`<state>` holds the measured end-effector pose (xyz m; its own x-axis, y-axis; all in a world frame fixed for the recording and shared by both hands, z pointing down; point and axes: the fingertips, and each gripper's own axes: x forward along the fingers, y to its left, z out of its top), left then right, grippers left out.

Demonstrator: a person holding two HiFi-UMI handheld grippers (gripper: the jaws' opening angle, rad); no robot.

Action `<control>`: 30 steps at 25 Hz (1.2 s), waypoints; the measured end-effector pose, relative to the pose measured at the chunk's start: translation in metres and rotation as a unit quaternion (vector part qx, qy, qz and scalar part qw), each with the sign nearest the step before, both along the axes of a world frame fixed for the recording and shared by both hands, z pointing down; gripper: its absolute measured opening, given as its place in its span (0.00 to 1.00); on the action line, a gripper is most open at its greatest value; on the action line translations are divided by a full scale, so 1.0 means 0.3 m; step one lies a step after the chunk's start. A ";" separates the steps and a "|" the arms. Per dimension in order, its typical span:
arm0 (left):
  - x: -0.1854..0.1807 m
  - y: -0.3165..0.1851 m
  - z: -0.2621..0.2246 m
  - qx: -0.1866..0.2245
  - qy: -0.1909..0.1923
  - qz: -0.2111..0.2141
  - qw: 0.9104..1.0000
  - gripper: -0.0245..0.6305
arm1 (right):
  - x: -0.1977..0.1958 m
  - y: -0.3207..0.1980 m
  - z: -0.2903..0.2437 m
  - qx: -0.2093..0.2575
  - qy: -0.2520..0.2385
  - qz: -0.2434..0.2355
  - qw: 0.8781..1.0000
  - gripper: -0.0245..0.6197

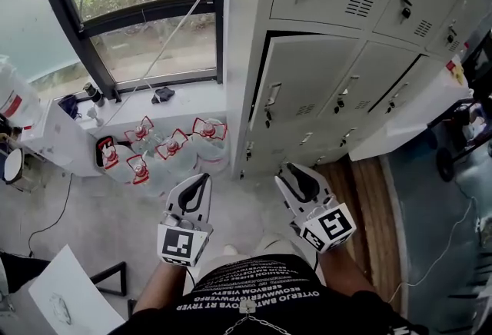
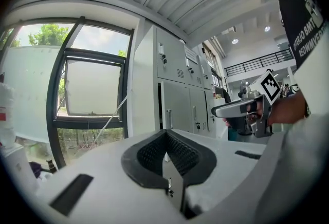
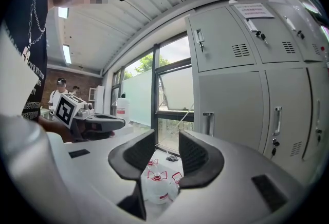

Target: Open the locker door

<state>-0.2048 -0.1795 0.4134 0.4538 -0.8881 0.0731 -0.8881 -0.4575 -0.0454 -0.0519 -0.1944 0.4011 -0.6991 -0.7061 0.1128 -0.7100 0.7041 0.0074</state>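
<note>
The grey locker door [image 1: 304, 80] with its upright handle [image 1: 272, 95] is in the middle row of the leftmost column. A dark gap runs along its left and top edges. The left gripper view shows the same door [image 2: 177, 107], and the right gripper view shows it too [image 3: 231, 110] with the handle [image 3: 207, 123]. My left gripper [image 1: 201, 181] is low in front of my body, well short of the lockers, its pads [image 2: 154, 153] meeting at the tip with nothing between. My right gripper [image 1: 296, 172] is beside it, jaws apart and empty [image 3: 167, 138].
Several clear water bottles with red handles [image 1: 165, 149] stand on the floor below the window sill [image 1: 177, 99], left of the lockers. A white ledge [image 1: 407, 122] juts out at the right. A sheet of paper [image 1: 69, 295] lies at the lower left.
</note>
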 end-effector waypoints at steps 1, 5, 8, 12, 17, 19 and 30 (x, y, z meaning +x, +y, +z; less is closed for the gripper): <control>-0.009 -0.004 0.003 -0.001 0.002 -0.005 1.000 0.03 | 0.006 -0.007 0.005 -0.001 0.001 0.001 1.000 0.22; -0.024 -0.040 0.025 -0.004 -0.005 -0.019 1.000 0.03 | 0.029 -0.074 0.027 -0.003 -0.006 0.004 1.000 0.22; -0.025 -0.068 0.029 0.002 -0.013 -0.028 1.000 0.03 | 0.031 -0.140 0.045 -0.003 -0.007 -0.002 1.000 0.22; -0.002 -0.134 0.062 -0.013 -0.016 -0.034 0.999 0.03 | 0.059 -0.238 0.053 -0.003 -0.016 -0.002 1.000 0.22; 0.068 -0.258 0.062 -0.012 -0.020 -0.025 0.999 0.03 | 0.086 -0.361 0.056 -0.005 -0.016 -0.013 1.000 0.22; 0.092 -0.313 0.062 -0.009 -0.022 -0.022 0.999 0.03 | 0.087 -0.415 0.059 -0.007 -0.020 -0.016 1.000 0.22; 0.146 -0.485 0.090 -0.011 -0.031 -0.038 0.999 0.03 | 0.018 -0.635 0.104 -0.019 -0.024 -0.070 0.997 0.22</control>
<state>-0.1610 -0.3250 0.4405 0.3801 -0.9173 0.1184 -0.9157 -0.3912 -0.0914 -0.0466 -0.3849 0.4324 -0.7952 -0.5977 0.1022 -0.6043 0.7951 -0.0521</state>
